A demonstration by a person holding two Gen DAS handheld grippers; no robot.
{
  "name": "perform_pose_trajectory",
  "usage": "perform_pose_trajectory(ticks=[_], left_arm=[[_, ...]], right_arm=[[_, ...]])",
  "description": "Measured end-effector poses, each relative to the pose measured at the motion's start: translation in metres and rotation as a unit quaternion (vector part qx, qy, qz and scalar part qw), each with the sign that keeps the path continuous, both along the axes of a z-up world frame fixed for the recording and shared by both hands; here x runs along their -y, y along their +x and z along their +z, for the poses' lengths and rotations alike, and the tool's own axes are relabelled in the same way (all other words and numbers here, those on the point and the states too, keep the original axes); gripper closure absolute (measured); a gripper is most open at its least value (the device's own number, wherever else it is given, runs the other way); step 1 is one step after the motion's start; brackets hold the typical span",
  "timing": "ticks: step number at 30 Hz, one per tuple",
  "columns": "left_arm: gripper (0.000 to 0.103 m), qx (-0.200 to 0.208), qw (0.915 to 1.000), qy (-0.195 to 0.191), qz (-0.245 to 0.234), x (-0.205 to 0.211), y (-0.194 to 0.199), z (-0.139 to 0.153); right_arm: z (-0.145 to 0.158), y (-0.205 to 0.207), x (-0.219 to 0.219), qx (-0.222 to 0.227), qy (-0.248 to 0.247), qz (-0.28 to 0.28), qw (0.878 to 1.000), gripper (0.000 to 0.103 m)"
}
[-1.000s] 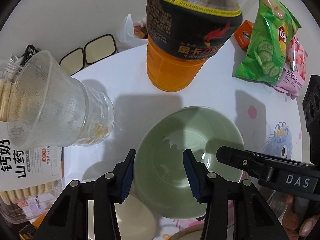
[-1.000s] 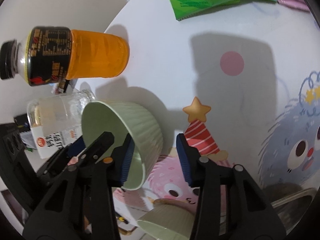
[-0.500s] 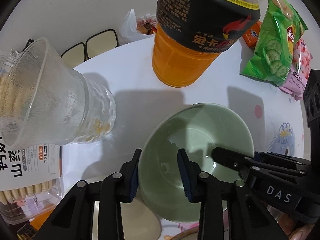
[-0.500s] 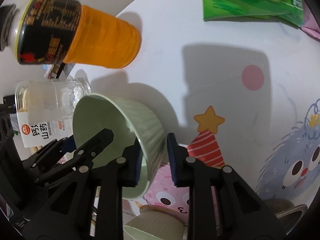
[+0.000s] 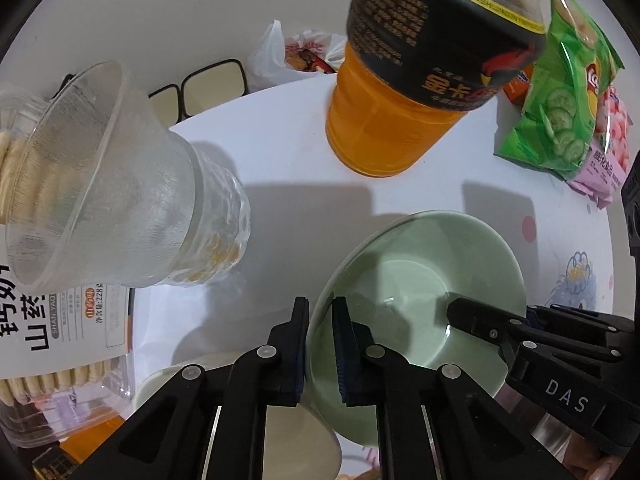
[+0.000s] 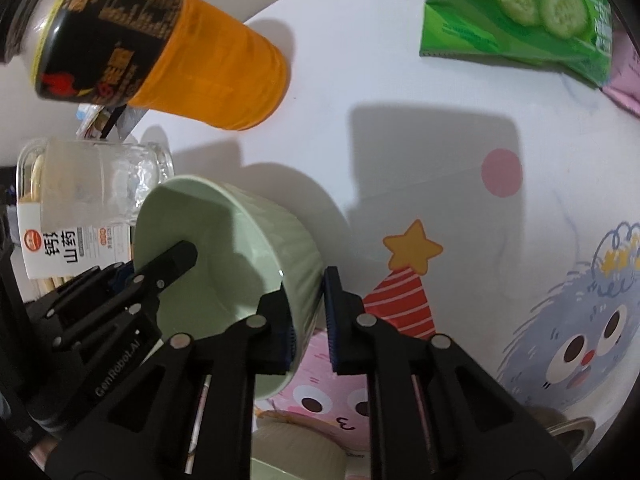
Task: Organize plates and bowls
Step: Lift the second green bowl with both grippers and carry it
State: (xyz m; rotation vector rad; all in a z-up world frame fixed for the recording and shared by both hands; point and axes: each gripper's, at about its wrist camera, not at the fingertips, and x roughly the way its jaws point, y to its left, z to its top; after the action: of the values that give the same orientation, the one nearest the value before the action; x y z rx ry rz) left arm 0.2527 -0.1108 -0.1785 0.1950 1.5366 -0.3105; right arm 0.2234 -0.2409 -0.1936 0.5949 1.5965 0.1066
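Now both grippers pinch the rim of the same pale green bowl, one on each side. Seen from the left wrist, the left gripper has its two blue-padded fingers narrowed onto the near-left rim, one pad outside the wall and one inside, and the right gripper reaches in from the right with a black finger lying inside the bowl. Seen from the right wrist, the right gripper straddles the ribbed wall of the bowl, its inner pad within the bowl and its outer pad just beside the outer wall; whether that outer pad touches the wall I cannot tell. The left gripper enters that view from the left, one black finger resting inside the bowl. The bowl sits tilted over the white table, whose cloth carries cartoon prints, a star and striped hat among them. A cream bowl lies below the left fingers, partly hidden by them. Behind the green bowl stands an orange drink bottle with a black label. To the left is a ribbed clear glass cup, and behind it a clear tub of biscuits. A green crisp packet lies at the far right, with a pink snack packet beside it, and black-framed glasses rest off the far edge.
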Motion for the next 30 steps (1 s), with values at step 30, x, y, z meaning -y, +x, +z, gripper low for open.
perform_pose_trajectory(ticks=[30], left_arm=[[0.094,0.036,0.9989,-0.014,-0.026,0.006,-0.052,0.057]], right_arm=[[0.054,-0.041,0.009,0.041,-0.031,0.018,0.999,0.09]])
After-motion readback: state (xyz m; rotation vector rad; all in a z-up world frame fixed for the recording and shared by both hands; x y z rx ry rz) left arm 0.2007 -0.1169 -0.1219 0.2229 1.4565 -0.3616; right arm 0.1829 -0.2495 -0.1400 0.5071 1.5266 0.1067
